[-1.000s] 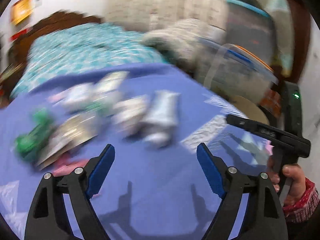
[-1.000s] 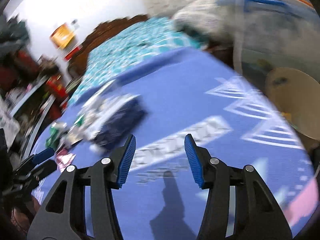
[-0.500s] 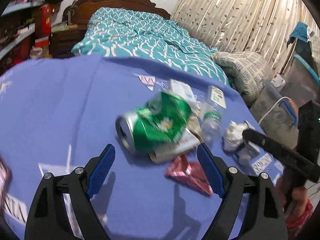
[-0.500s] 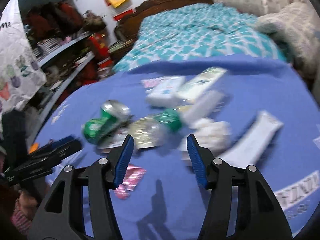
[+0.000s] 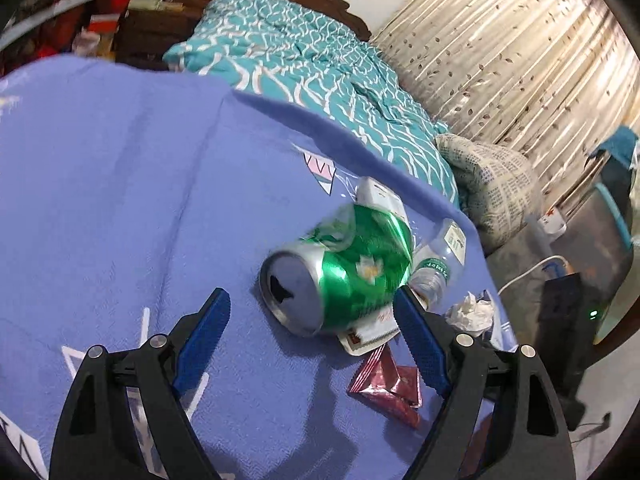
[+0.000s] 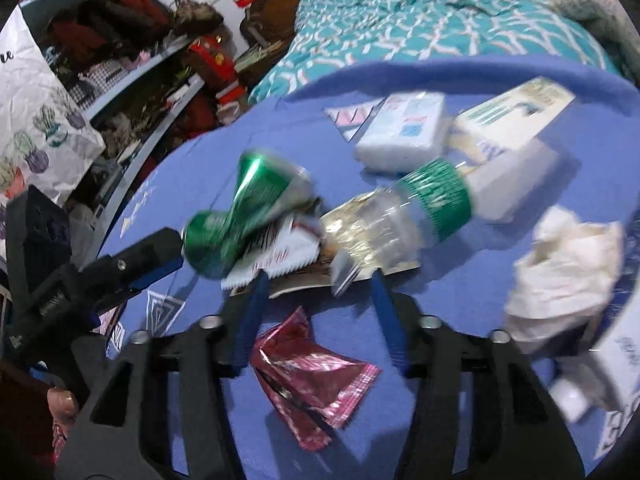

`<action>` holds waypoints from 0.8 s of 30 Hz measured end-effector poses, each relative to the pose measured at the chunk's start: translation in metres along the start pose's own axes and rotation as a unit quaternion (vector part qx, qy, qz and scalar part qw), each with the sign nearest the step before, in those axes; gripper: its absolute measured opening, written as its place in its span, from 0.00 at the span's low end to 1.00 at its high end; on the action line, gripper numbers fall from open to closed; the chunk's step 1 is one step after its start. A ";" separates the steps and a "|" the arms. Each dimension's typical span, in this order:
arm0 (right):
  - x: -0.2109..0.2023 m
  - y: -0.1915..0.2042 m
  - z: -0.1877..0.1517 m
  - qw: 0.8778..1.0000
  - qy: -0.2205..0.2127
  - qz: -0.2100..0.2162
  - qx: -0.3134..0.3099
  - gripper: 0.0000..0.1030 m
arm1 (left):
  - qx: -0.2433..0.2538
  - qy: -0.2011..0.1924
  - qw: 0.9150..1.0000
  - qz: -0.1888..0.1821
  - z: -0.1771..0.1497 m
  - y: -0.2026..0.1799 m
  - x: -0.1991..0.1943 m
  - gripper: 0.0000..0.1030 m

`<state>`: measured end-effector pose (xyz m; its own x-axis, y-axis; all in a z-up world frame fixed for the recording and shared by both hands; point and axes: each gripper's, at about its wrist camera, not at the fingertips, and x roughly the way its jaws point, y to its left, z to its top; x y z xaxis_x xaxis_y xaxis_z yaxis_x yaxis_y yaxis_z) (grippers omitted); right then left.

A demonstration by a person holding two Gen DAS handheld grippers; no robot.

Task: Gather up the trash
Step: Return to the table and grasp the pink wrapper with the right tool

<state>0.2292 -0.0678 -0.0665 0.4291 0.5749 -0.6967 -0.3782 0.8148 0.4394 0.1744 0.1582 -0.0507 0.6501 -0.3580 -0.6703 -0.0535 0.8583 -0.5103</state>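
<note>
My left gripper (image 5: 310, 322) is spread wide, nothing between its blue pads, and it points at the crushed green can (image 5: 340, 274) lying on its side on the purple cloth (image 5: 120, 184). The can's open mouth faces me; it sits just ahead of the fingertips, nearer the right one, not touched by either. A white wrapper (image 5: 370, 332) lies partly under the can, and a pink foil packet (image 5: 386, 384) lies flat on the cloth next to my right finger.

My right gripper (image 6: 318, 306) is also apart and holds nothing. The neck of the clear bottle (image 6: 404, 216) with its green label points toward the gap between its tips, and the pink foil packet (image 6: 316, 376) lies below them. The can (image 6: 244, 216) sits to the left, with my left gripper (image 6: 132, 264) coming in beside it. A crumpled tissue (image 6: 564, 272) lies to the right, near the cloth's right edge. Two white boxes (image 6: 404, 132) lie beyond the bottle toward the far edge, beside the teal bed (image 6: 420, 28).
</note>
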 end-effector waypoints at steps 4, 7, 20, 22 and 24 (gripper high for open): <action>-0.005 0.008 -0.010 1.000 -0.012 0.002 -0.012 0.10 | -0.027 0.020 0.999 -0.027 -0.001 0.009 0.009 0.51; -0.028 0.004 -0.018 0.999 -0.030 -0.002 -0.014 0.10 | -0.034 0.027 0.998 -0.033 -0.003 0.011 0.013 0.38; -0.049 0.036 -0.056 0.991 -0.043 -0.044 -0.122 0.83 | -0.014 -0.025 1.000 -0.004 -0.004 0.000 -0.025 0.83; -0.033 0.045 -0.056 0.987 -0.021 -0.062 -0.147 0.80 | -0.001 -0.023 1.000 0.007 -0.004 -0.006 -0.026 0.82; -0.017 0.047 -0.057 0.983 -0.004 -0.082 -0.163 0.66 | 0.013 -0.023 1.000 0.012 -0.003 -0.012 -0.027 0.82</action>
<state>0.1576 -0.0436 -0.0661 0.5115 0.4394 -0.7385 -0.5461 0.8297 0.1154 0.1553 0.1566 -0.0276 0.6833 -0.3199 -0.6563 -0.0508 0.8759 -0.4798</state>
